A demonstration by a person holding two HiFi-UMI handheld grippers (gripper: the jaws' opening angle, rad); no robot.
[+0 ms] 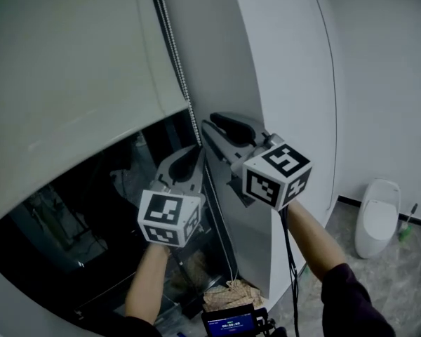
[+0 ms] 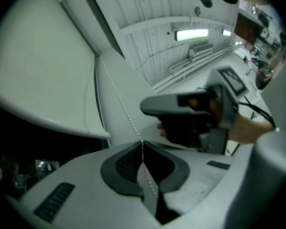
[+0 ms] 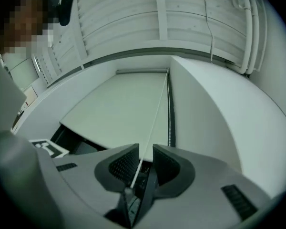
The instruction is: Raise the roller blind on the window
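**Left gripper clamped on the chain, right one open around it higher up**

The blind (image 1: 70, 62) hangs just left of the chain (image 1: 175, 55) and covers the upper window. Its bottom bar (image 1: 91, 128) stops partway down, with dark glass (image 1: 63, 251) bare below, so I judge the lift partly done.

The chain runs down along the blind's right edge, and its long axis lines up with both grippers. The left gripper (image 1: 194, 152) has its jaws together on it, and in its own view the beads (image 2: 124, 111) vanish into the pinched seam between the pads. The right gripper (image 1: 213, 122) sits farther up the chain, nearer the roll. Its jaws stand apart with the chain (image 3: 155, 113) passing between the pads (image 3: 125, 165) and touching neither that I can see.

The next move probably turns on that gap: the chain already lies between the right fingers, so they need only close on it.

The chain is thin, pale and beaded, likely slippery. The pads are dark ribbed rubber, the blind is smooth matte fabric, and right of the chain is plain white wall (image 1: 288, 62).
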